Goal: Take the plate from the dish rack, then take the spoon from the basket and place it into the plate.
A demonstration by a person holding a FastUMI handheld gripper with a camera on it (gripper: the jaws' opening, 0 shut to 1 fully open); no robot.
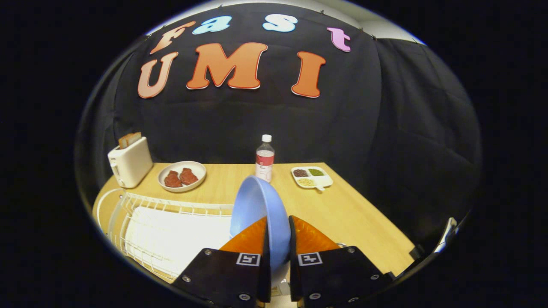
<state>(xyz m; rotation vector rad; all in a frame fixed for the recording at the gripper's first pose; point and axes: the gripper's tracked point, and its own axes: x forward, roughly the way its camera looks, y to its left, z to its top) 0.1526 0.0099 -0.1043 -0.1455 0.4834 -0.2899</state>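
Observation:
A light blue plate [259, 205] stands on edge between my two fingers, and my gripper [278, 235] is shut on its rim. The plate is lifted above the white wire dish rack [141, 222], which lies to the left of the fingers with a white tray inside it. The plate's upper part reaches up past the fingertips and covers the foot of a bottle behind it.
On the wooden table [342, 214] beyond the fingers: a white toaster [130, 162] with a slice of bread at the far left, a white dish [182, 176] with two brown pieces of food, a clear bottle [265, 158], and a divided snack tray [311, 177] at the far right.

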